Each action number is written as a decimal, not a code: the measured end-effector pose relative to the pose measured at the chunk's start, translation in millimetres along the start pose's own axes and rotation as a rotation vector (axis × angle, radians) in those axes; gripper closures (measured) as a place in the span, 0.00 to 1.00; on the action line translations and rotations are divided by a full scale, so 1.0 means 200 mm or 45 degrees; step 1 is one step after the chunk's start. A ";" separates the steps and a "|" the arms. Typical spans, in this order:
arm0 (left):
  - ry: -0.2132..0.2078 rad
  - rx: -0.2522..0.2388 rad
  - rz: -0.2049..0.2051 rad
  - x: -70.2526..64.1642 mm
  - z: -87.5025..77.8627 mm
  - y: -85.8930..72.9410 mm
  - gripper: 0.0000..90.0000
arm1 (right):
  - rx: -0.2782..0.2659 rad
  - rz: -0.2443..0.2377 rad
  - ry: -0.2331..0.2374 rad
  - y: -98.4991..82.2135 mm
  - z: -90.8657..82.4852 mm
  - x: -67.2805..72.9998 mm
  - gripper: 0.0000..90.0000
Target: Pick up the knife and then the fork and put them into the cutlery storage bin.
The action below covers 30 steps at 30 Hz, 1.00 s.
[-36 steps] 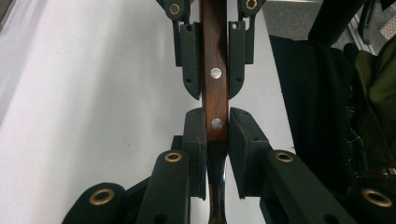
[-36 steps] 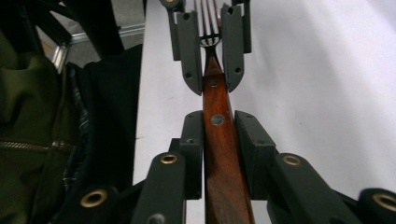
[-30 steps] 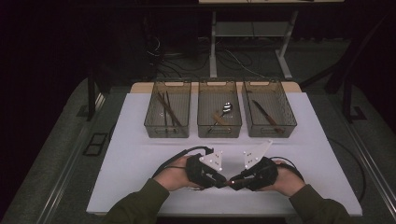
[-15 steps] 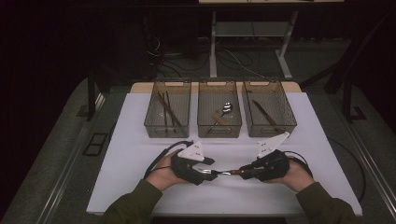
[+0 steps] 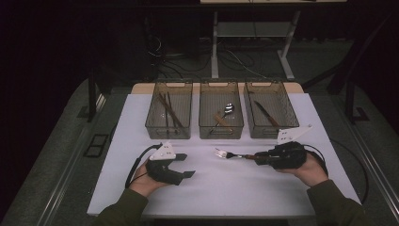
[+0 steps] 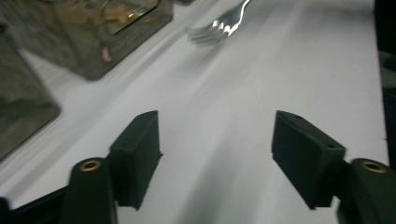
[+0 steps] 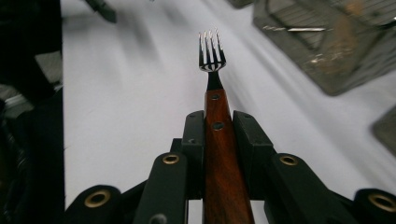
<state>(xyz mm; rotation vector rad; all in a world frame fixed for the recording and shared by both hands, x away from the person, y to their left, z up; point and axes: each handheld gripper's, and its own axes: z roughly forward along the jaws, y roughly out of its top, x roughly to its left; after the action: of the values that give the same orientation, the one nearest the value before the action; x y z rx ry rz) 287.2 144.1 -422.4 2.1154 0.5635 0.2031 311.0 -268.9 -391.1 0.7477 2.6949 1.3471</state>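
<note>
The white table top is lying bare between the two hands, while three mesh bins are lining its far edge. The right gripper is clamping the wooden handle of a fork, tines pointing toward the left gripper. That gripper's jaws, just opening, are standing apart with nothing between them, well short of the tines.

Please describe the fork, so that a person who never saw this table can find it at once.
On the white table, look in front of the three clear plastic bins, at the right side. There the right tool grips a steel fork with a reddish wooden handle, tines pointing left. All other cutlery lies inside the bins.
</note>
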 end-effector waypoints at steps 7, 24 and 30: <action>0.070 -0.025 -0.077 -0.01 -0.03 -0.07 0.12 | -0.066 0.048 -0.087 0.06 -0.08 -0.05 0.83; 0.067 0.005 -0.098 -0.02 0.00 -0.08 0.00 | -0.259 0.286 -0.433 0.11 -0.32 -0.26 0.83; 0.051 0.004 -0.093 -0.02 0.01 -0.08 0.00 | -0.287 0.375 -0.583 0.13 -0.31 -0.37 0.83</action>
<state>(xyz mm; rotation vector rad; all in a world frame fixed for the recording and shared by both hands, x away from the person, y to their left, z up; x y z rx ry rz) 279.0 148.5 -435.2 2.0940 0.6639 0.2033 372.2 -333.8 -345.2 1.2793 2.1031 1.3021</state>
